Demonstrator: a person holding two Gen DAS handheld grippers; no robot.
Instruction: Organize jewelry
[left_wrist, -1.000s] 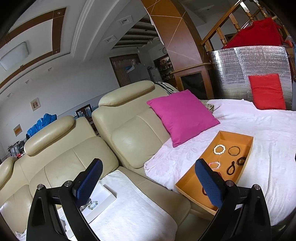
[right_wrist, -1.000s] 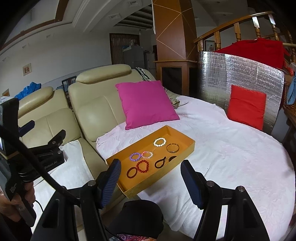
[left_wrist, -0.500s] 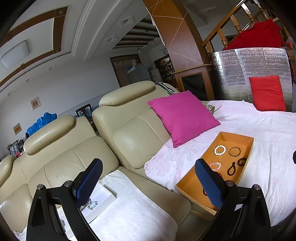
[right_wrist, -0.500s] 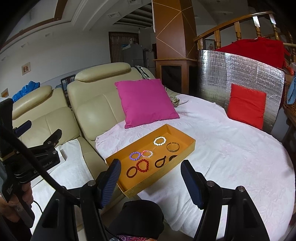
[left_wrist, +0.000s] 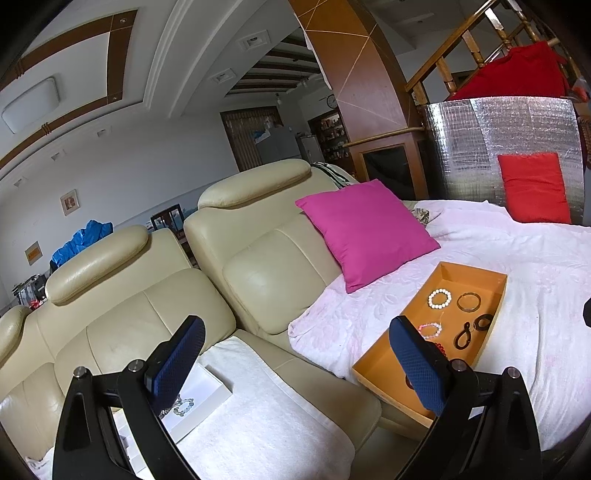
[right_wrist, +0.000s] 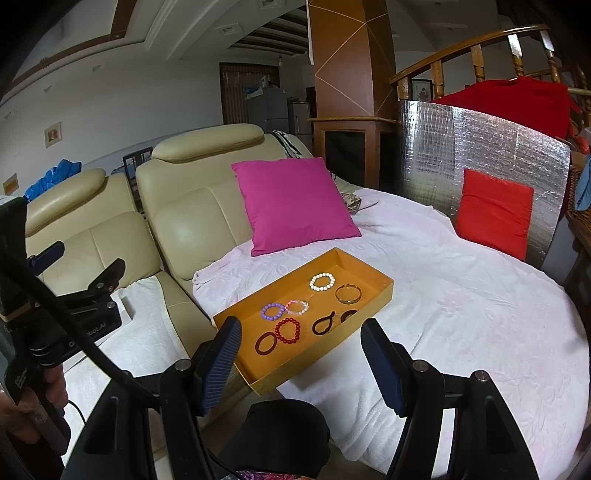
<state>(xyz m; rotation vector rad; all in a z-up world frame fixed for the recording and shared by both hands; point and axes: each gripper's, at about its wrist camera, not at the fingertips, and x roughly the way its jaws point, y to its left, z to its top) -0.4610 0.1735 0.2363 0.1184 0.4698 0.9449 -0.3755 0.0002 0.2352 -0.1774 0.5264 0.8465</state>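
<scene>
At 4 o'clock in the left wrist view, orange tray (left_wrist: 458, 275) rests on the white-covered bed (left_wrist: 535, 258); left gripper (left_wrist: 291, 363) open, empty. Right wrist view: tray (right_wrist: 332, 264) central, holding bracelets (right_wrist: 321, 281); right gripper (right_wrist: 301, 360) open, empty, at 6 o'clock.

- The tray (right_wrist: 382, 291) lay on the bed (right_wrist: 461, 295), ahead of my right fingers (right_wrist: 221, 365).
- Bracelets (right_wrist: 322, 281) lay inside the tray.
- A cushion (right_wrist: 291, 203) stood behind the tray, against the sofa (right_wrist: 184, 221).
- The box (left_wrist: 207, 402) sat on a towel (left_wrist: 266, 421) on the sofa seat, left of the tray.
</scene>
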